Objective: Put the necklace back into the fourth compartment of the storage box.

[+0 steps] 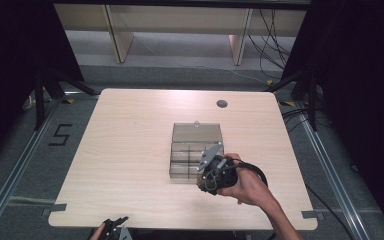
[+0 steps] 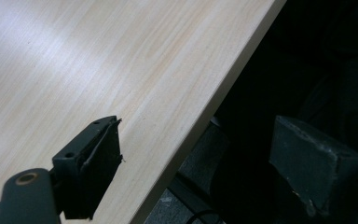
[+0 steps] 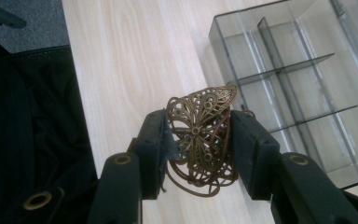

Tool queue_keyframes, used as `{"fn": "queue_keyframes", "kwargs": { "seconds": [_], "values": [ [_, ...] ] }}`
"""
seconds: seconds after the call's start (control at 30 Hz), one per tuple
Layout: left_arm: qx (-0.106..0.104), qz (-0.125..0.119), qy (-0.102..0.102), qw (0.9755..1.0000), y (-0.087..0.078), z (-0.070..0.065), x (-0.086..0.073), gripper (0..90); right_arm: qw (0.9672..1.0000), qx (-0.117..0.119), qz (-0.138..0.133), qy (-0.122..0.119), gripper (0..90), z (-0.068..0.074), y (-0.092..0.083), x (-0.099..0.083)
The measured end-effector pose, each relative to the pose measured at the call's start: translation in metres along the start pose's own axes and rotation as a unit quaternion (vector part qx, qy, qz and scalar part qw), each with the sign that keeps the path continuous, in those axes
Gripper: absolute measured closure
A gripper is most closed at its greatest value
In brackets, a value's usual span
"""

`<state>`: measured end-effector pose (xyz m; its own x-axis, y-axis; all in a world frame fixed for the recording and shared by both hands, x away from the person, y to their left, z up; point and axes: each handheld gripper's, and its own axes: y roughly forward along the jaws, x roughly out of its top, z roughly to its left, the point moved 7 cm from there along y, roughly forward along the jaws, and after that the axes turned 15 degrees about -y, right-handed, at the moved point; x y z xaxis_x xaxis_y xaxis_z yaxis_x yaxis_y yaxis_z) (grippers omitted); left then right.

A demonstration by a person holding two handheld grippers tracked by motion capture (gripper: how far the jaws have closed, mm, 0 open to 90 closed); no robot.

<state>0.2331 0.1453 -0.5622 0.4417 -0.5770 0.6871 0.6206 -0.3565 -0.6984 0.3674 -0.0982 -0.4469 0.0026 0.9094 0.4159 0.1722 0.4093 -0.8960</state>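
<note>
Two jaws of the right gripper (image 3: pixel 199 140) clamp a brass filigree ornament (image 3: pixel 204 140) beside the clear box (image 3: pixel 242 51); left gripper (image 2: pixel 191 163) gapes empty

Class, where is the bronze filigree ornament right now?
The ornament sits clamped in the right gripper, near the table's front edge, beside the clear compartment box.

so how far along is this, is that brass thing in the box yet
Not yet. Done: the clear compartment box lies open on the table, lid flipped back, and its compartments look empty. In hand: the right gripper is shut on the filigree brass ornament, held just beside the box. Left: placing the ornament into a compartment and probably closing the lid. The left gripper is open, idle at the table's near edge.
</note>
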Motion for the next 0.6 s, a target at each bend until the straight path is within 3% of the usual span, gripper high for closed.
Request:
{"fn": "queue_keyframes", "kwargs": {
  "seconds": [0.6],
  "values": [
    [0.0, -0.003, -0.005, 1.0, 0.0, 0.001, 0.001, 15.8, 0.9997, -0.002, 0.017, 0.016, 58.8, -0.045, 0.007, 0.026]
  ]
}}
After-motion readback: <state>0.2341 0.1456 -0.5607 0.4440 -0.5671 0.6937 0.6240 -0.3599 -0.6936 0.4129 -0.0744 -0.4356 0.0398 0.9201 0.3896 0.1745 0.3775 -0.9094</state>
